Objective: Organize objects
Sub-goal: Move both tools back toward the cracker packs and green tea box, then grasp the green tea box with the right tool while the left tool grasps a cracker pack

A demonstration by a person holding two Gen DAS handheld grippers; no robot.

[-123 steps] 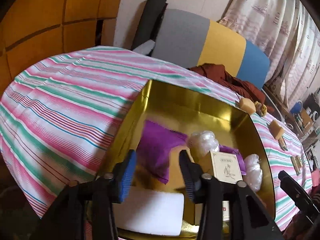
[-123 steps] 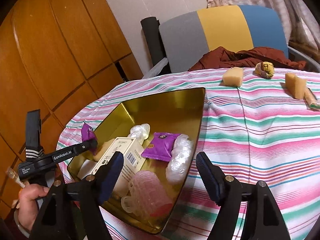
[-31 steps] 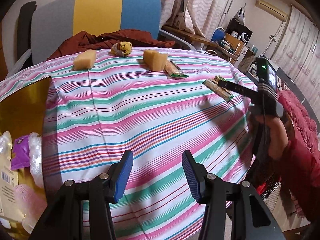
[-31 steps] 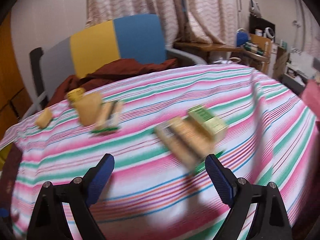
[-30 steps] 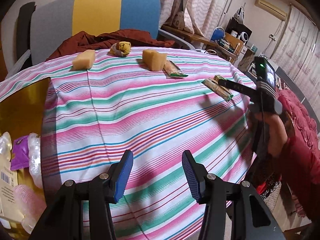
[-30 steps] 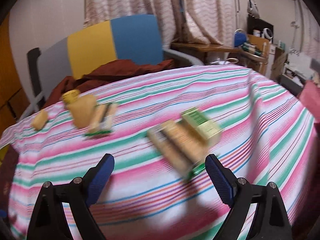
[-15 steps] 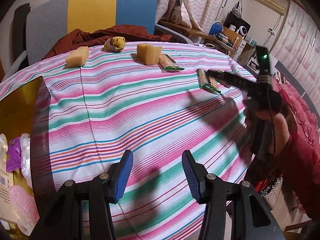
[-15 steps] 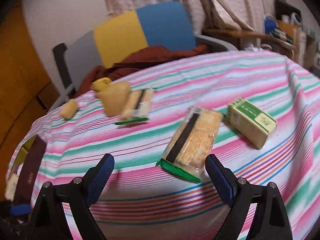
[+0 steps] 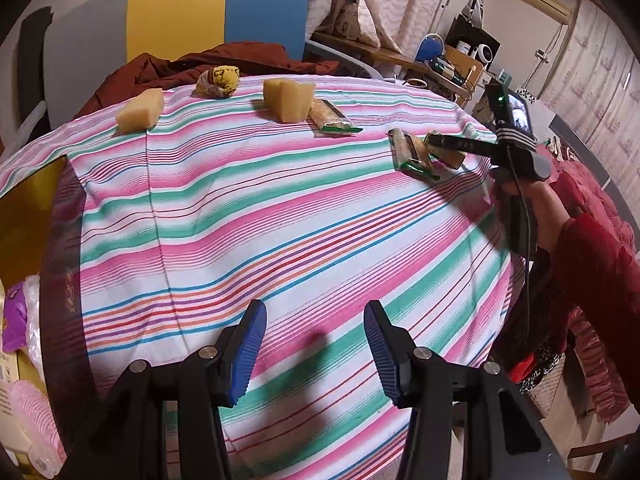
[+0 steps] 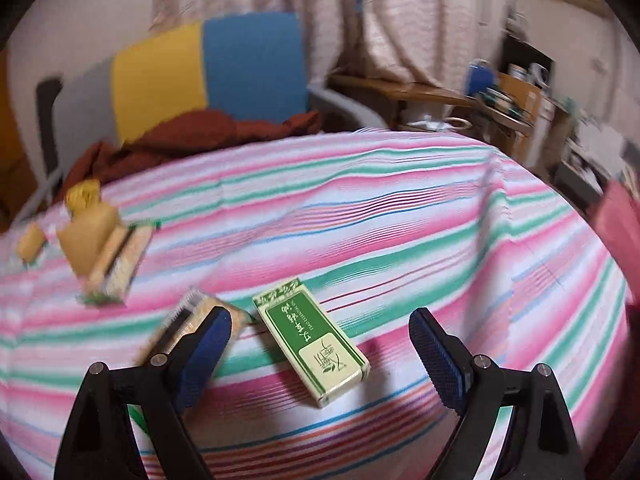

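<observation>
A green box (image 10: 320,344) lies flat on the striped tablecloth (image 10: 400,220). It sits between the fingers of my right gripper (image 10: 318,322), whose jaws are closing with neither pad touching it. The gripper's left finger hangs over a cracker packet (image 10: 192,308) beside the box. In the left wrist view the right gripper (image 9: 434,142) reaches over the box (image 9: 450,157) and that packet (image 9: 412,156), held by a hand (image 9: 520,196). My left gripper (image 9: 314,320) stands open over bare cloth near the table's front, nothing in it.
Along the far edge lie two yellow blocks (image 9: 140,110) (image 9: 288,98), a round yellow-brown thing (image 9: 218,80) and another cracker packet (image 9: 332,120). A gold tray (image 9: 28,208) with several items sits at the left. A chair (image 9: 180,20) with brown cloth stands behind the table.
My right gripper has swung over to the green box, which now lies between its fingers, and its jaws have narrowed slightly. The left gripper has barely moved.
</observation>
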